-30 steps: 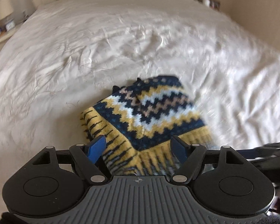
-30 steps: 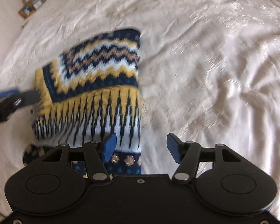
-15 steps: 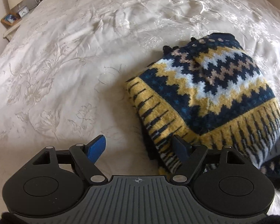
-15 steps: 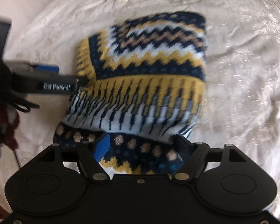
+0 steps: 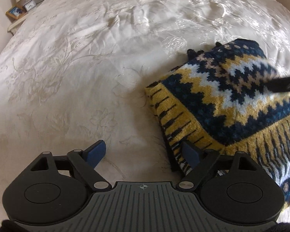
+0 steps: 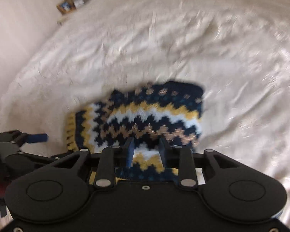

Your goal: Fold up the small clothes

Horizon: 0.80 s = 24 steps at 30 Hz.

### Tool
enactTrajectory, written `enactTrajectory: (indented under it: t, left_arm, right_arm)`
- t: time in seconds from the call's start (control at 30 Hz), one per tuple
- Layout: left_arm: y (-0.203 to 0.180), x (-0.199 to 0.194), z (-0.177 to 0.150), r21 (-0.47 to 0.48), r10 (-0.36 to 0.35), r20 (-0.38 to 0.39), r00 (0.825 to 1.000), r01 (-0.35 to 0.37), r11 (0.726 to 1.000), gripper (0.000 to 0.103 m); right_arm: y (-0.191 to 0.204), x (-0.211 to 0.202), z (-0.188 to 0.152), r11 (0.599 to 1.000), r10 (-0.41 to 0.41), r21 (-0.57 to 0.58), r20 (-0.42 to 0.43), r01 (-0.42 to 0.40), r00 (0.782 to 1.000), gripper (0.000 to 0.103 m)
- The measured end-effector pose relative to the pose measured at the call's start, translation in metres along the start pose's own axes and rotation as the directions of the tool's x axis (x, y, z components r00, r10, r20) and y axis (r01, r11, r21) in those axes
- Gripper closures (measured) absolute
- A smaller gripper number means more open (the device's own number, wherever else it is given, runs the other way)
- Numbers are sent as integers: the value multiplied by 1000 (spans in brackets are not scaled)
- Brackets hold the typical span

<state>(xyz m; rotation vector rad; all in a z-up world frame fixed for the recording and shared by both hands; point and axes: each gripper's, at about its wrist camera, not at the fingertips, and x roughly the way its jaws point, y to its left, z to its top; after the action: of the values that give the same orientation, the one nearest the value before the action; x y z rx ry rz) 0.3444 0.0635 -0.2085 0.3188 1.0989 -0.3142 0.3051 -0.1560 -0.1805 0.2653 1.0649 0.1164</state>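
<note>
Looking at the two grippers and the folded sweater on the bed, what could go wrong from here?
The right gripper is closing on the patterned knit sweater; it might pinch only the top layer and undo the fold. The left gripper, opening, has one finger at the sweater's edge and could snag it on the bedspread.

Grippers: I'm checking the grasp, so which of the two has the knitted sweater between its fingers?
The right gripper: its closing jaws straddle the sweater. The left gripper opens over bare bedspread.

No legible text, label or number in either view — the bedside clock face (image 5: 30, 5) is too small to read.
</note>
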Motion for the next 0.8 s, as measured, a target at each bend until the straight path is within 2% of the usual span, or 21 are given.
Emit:
enactTrajectory:
  t: [0.07, 0.17, 0.23, 0.3, 0.37, 0.4, 0.43, 0.5, 0.57, 0.67, 0.8]
  left_arm:
    - [2, 3, 1, -15, 7, -8, 1000, -7, 1000, 16]
    - [8, 2, 1, -36, -15, -3, 1000, 15, 999, 16]
    - [18, -5, 0, -88, -83, 11, 996, 84, 993, 17]
    - [30, -17, -4, -161, -151, 39, 988, 155, 975, 17]
    - [41, -35, -10, -229, -182, 85, 980, 197, 953, 17]
    - [44, -44, -13, -252, -192, 109, 975, 214, 944, 17]
    - [46, -55, -18, -268, -207, 135, 969, 237, 934, 16]
    - [42, -71, -24, -273, -223, 159, 962, 260, 926, 15]
    - [31, -82, -29, -256, -232, 167, 958, 269, 928, 12]
    - [2, -92, -38, -196, -249, 157, 956, 277, 940, 12]
    - [-35, -83, -54, -140, -298, 94, 950, 309, 941, 12]
  right_arm:
    - [4, 22, 0, 1000, 15, -2, -68, -15, 998, 63]
    - [13, 30, 0, 999, 20, -48, -70, -23, 997, 59]
    - [11, 21, 0, 997, 53, -46, -55, -56, 997, 55]
    - [5, 6, -1, 996, 83, -32, -20, -83, 996, 49]
    - [-5, -16, -6, 993, 117, -1, 36, -117, 992, 34]
    - [-9, -27, -8, 991, 128, 13, 68, -130, 989, 18]
    - [-15, -38, -12, 989, 143, 26, 105, -147, 984, 8]
    - [-25, -50, -20, 985, 158, 42, 151, -166, 976, 0]
    - [-34, -54, -25, 987, 142, 53, 155, -152, 978, 0]
    - [-49, -46, -25, 992, 101, 70, 112, -109, 989, 0]
    - [-65, -37, -26, 987, 100, 115, 92, -110, 991, 0]
